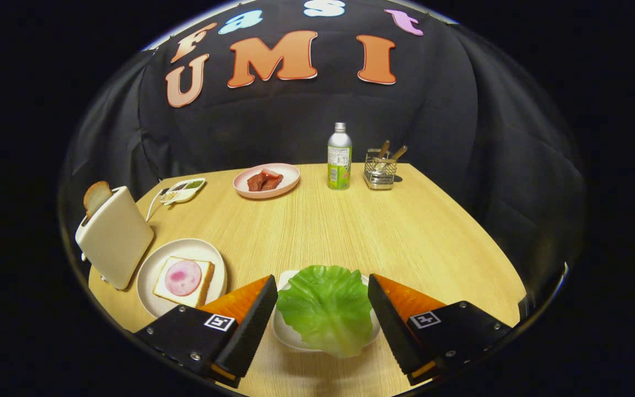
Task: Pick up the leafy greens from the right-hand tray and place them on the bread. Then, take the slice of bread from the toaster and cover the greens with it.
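The gripper is wide open, one finger on each side of the greens. The greens lie on a small tray, not picked up yet. This looks like the first step. Next, the fingers need to squeeze the leaf, lift it, and go left to the bread by the toaster.

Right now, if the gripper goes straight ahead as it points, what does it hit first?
Most likely the lettuce leaf on its small white tray. It lies between the open gripper's fingers, just ahead. Height above the leaf is unclear, so it might pass over.
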`<action>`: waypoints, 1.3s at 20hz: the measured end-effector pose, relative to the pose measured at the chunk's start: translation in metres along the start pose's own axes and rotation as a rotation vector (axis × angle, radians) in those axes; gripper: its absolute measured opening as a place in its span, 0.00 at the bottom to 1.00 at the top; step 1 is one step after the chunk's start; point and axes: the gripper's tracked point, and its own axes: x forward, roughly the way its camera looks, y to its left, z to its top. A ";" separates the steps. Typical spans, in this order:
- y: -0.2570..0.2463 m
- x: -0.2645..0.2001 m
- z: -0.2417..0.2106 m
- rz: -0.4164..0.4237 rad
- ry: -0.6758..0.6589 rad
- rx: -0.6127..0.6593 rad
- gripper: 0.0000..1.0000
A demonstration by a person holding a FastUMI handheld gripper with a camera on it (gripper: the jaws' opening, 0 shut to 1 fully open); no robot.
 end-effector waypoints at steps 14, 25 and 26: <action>-0.003 0.032 -0.057 0.023 0.171 -0.024 0.77; -0.009 0.036 -0.061 0.018 0.193 -0.020 0.32; -0.009 0.037 -0.061 0.020 0.193 -0.017 0.20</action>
